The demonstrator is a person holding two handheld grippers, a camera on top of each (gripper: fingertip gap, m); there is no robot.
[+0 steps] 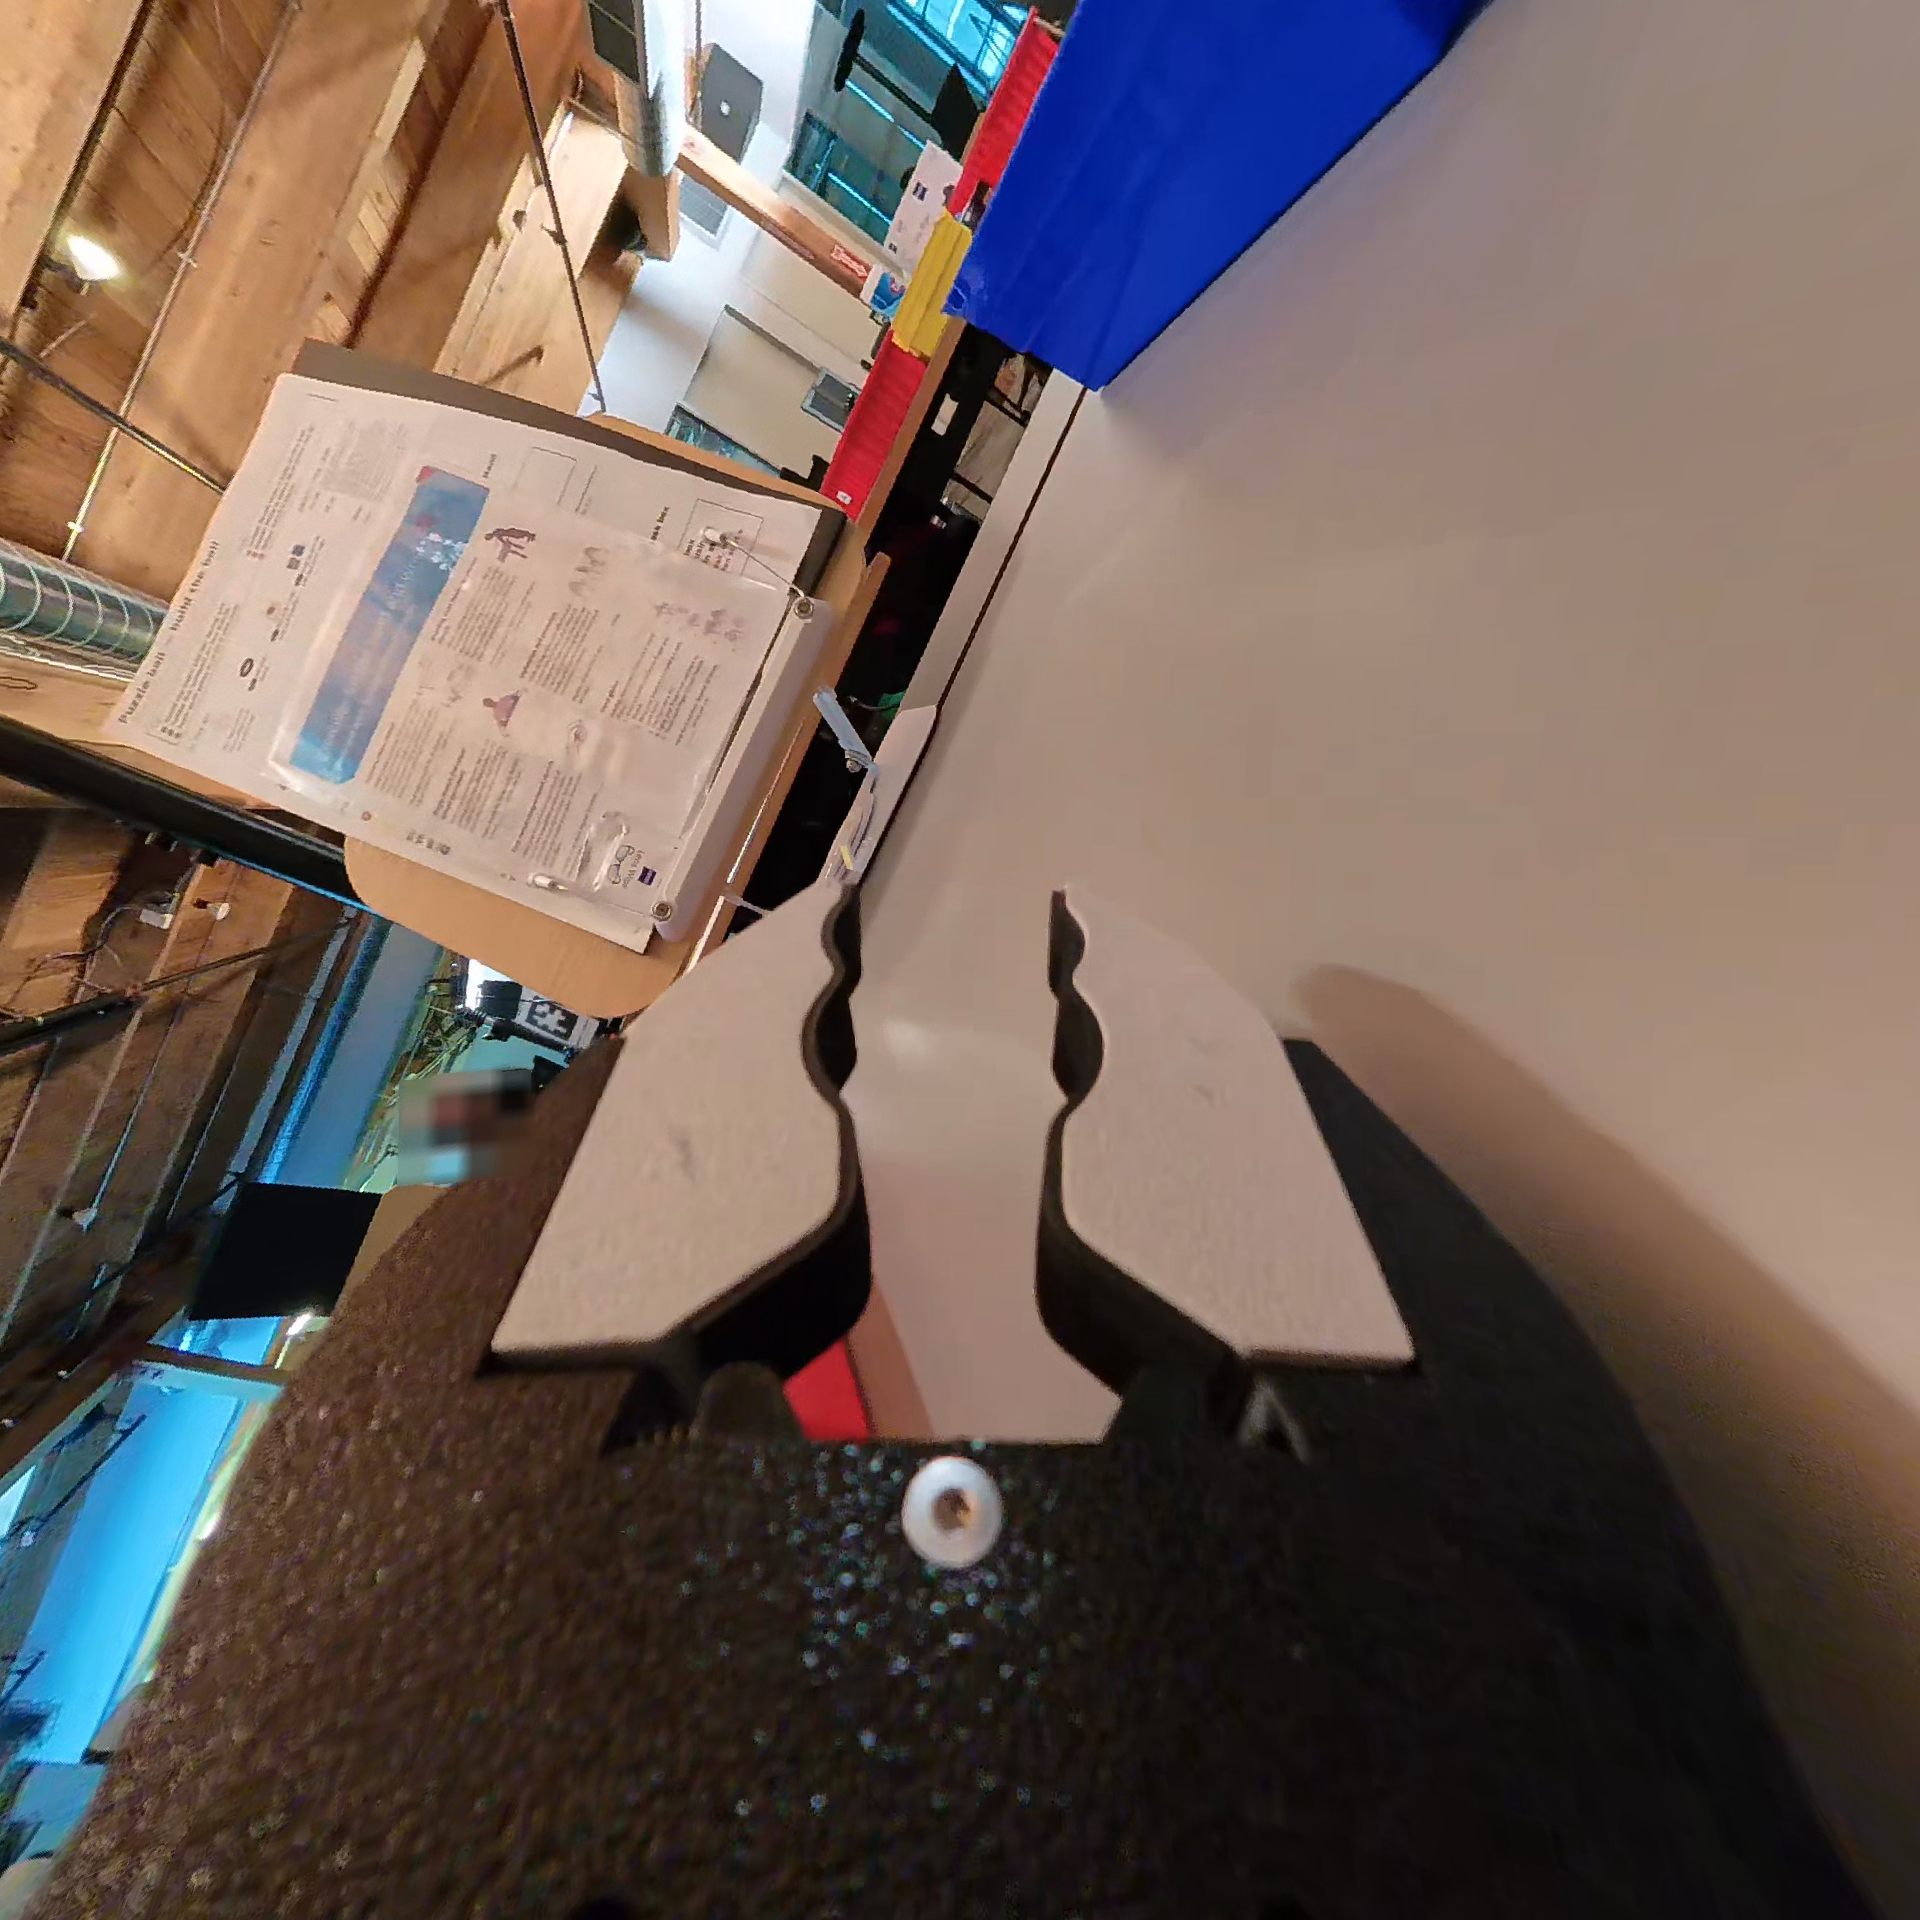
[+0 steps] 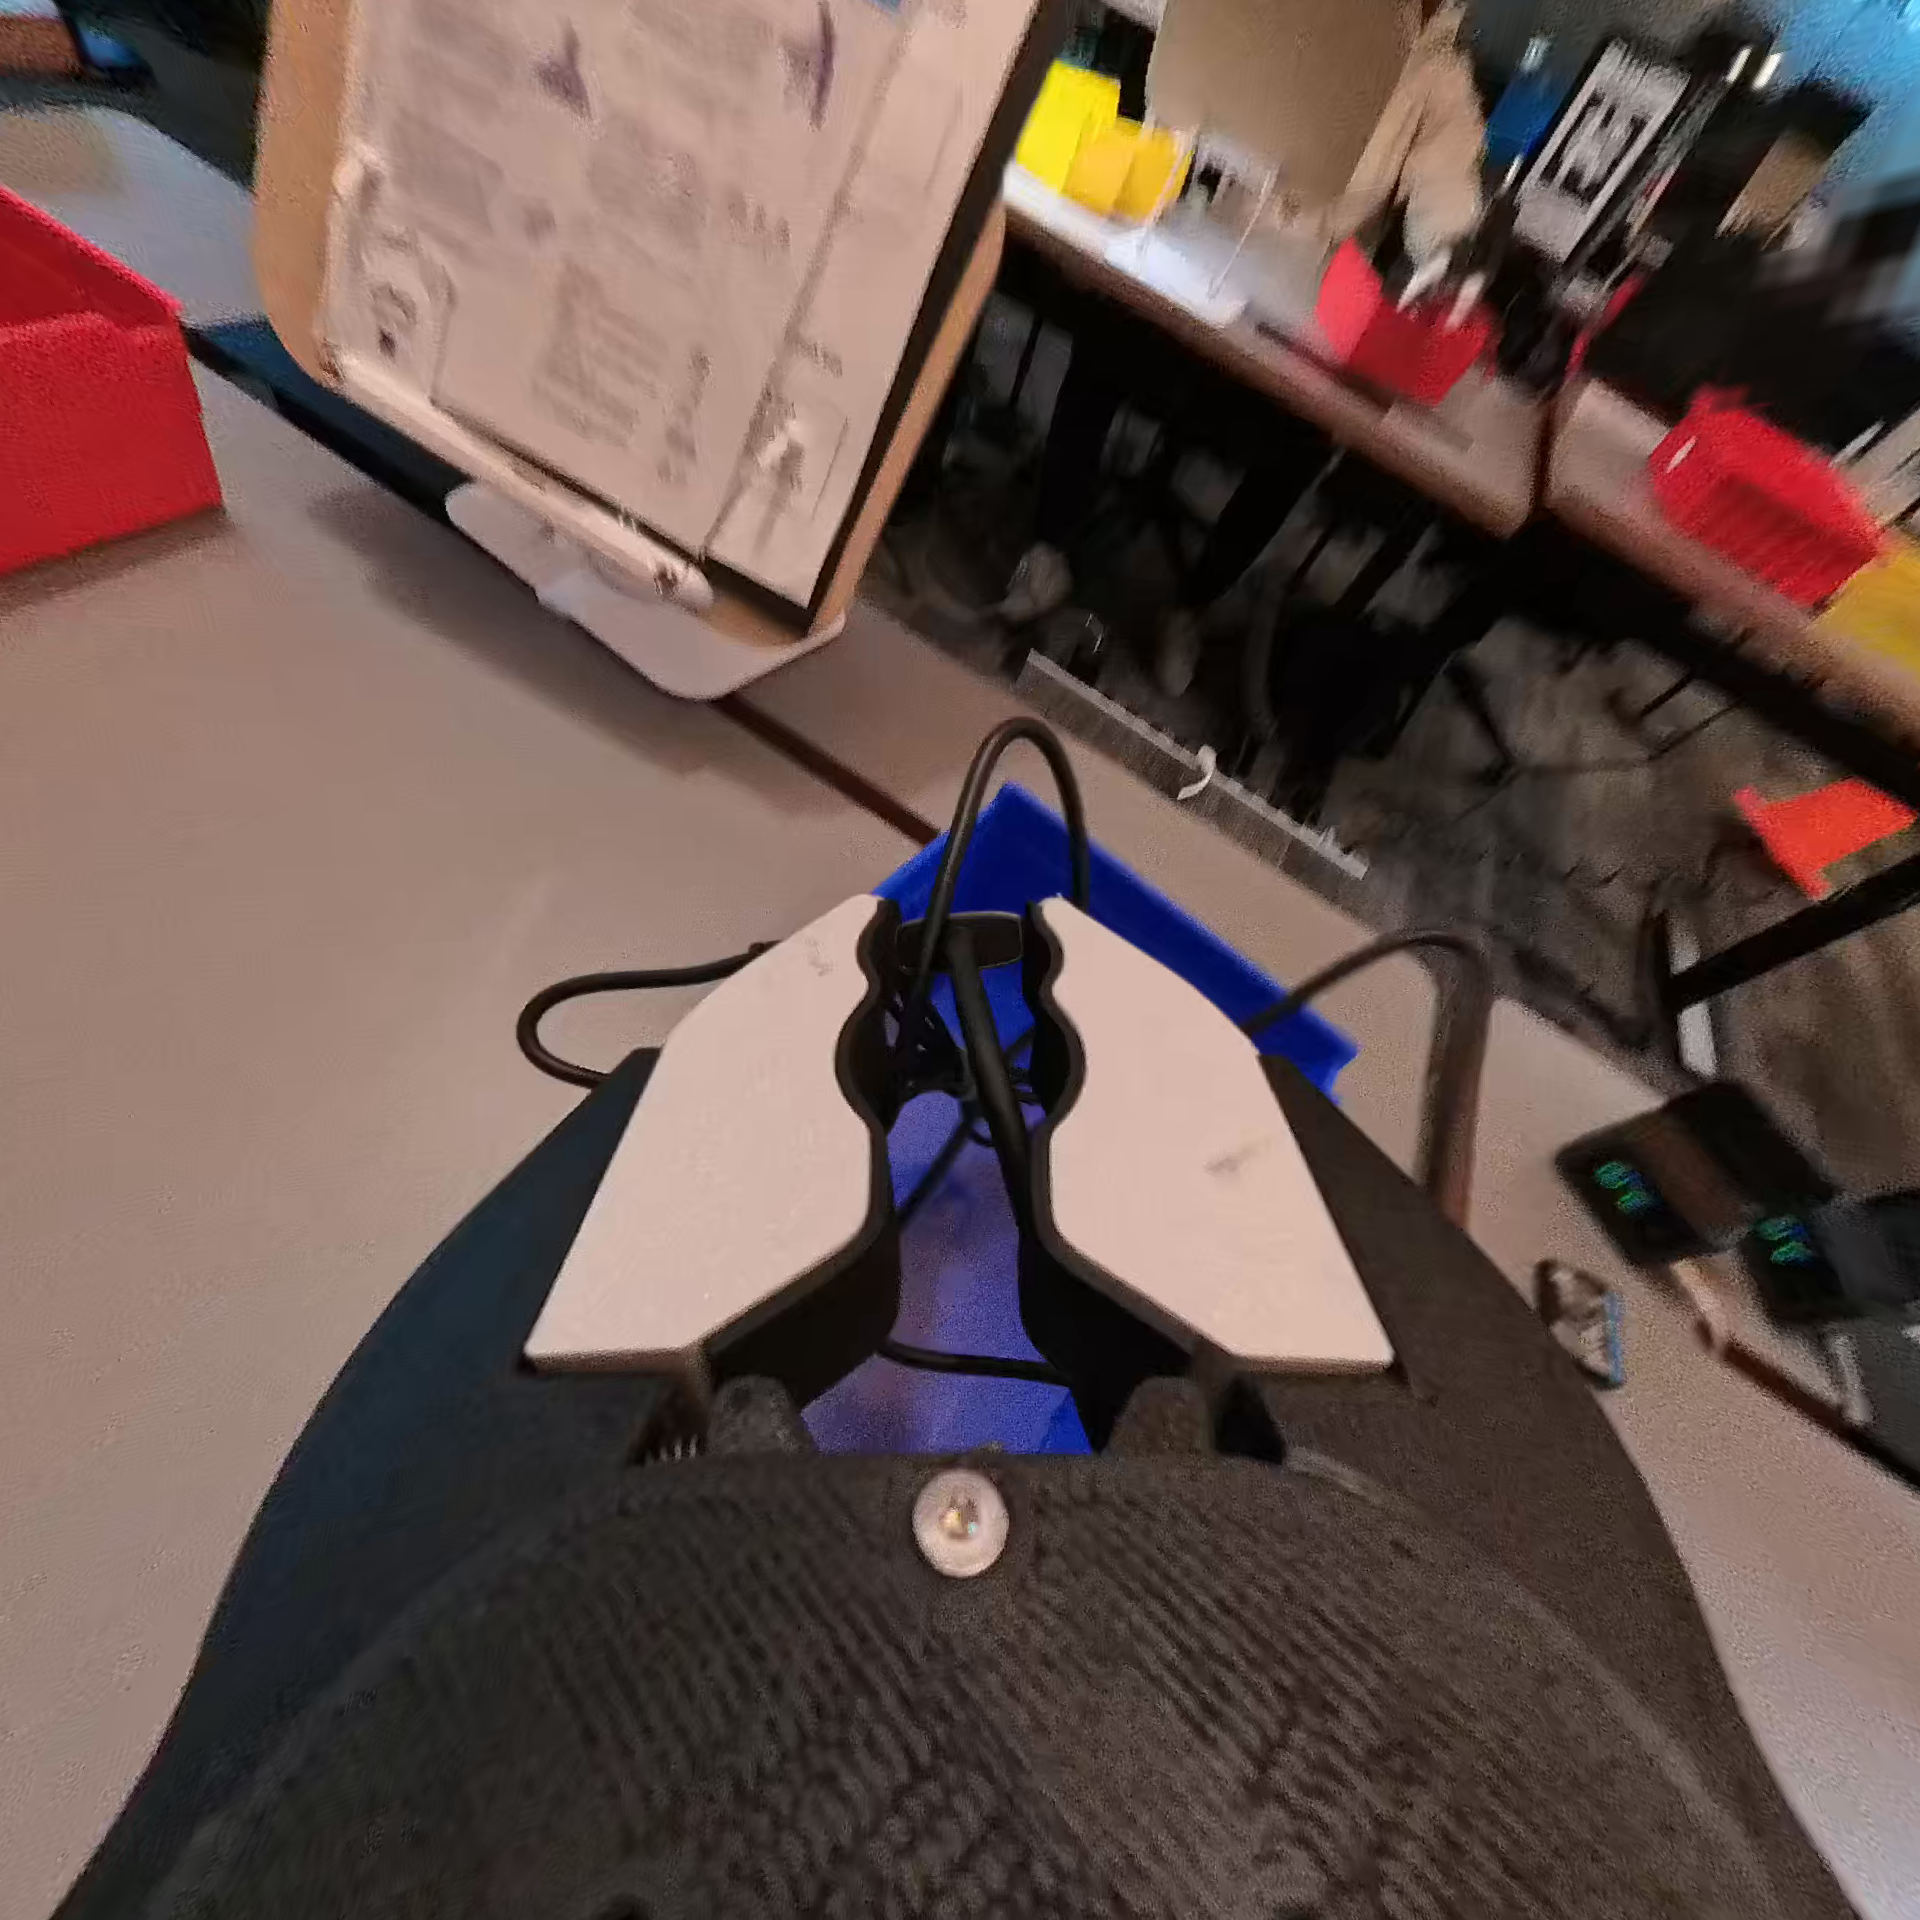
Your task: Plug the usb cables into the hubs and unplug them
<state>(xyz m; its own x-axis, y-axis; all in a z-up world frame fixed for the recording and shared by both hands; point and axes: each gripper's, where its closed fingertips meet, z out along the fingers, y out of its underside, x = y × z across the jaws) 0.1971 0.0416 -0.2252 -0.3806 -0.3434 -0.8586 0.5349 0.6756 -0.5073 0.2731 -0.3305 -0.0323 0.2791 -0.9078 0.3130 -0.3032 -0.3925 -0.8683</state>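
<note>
The right gripper (image 2: 954, 935) hangs over the open blue plastic bin (image 2: 1143, 925), its fingers pinching a small black plug-like piece of a thin black usb cable (image 2: 977, 1029) at their tips; more cable loops lie in the bin just below. The left gripper (image 1: 956, 914) has its fingers spread with nothing between them, tipped sideways over the pale grey counter (image 1: 1507, 675). No hub is visible, so plugging appears not yet started.

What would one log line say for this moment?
left gripper: open, empty | right gripper: shut on black cable above blue bin
</note>
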